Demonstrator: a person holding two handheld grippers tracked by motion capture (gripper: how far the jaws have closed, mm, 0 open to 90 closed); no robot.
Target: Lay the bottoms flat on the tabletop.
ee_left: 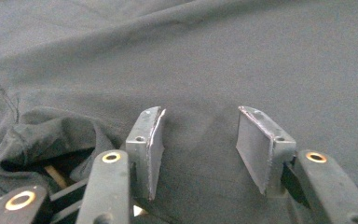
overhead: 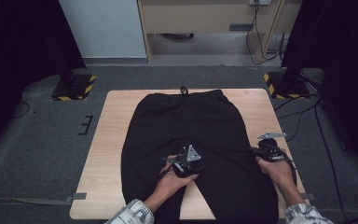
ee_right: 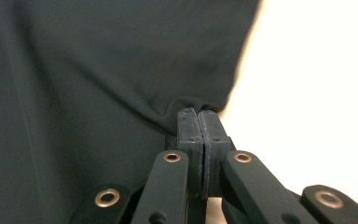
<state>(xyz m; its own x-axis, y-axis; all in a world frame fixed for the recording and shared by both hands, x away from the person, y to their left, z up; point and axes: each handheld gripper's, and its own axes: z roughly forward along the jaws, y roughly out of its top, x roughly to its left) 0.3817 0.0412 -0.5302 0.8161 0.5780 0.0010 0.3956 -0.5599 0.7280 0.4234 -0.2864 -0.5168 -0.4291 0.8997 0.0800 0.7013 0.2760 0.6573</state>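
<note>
Black knit fabric, thin and limp: the trousers (overhead: 193,140) lie flat on the wooden surface (overhead: 112,135), waistband at the far edge with the drawstring (overhead: 183,89) poking past it, legs running toward the person and off the near edge. My read: light, soft, zero stiffness, so it will sag and drape from any pinch point and drag across the wood rather than slide as a unit. Not fragile, not slippery.

Right gripper (ee_right: 199,116): jaws clenched on a small pinch of the outer edge of the right leg, fabric bunched over the tips, bare wood just beside it. In the high view the right gripper (overhead: 266,150) sits at that side seam, close to the surface's right edge.

Left gripper (ee_left: 198,135): jaws spread apart, pads (ee_left: 149,140) resting on or just above flat cloth, nothing between them. In the high view the left gripper (overhead: 186,163) is at the crotch, where the legs split. A wrinkled fold (ee_left: 42,135) lies just left of it; likely a better bite than flat cloth, since a raised ridge gives the pads something to close on.

Room: bare wood strips on both sides of the garment, wider on the left. Far edge nearly taken by the waistband. Folding the right leg across toward the left looks unobstructed. Risk: a single-layer pinch could lift the top layer only and leave the bottom one behind.
</note>
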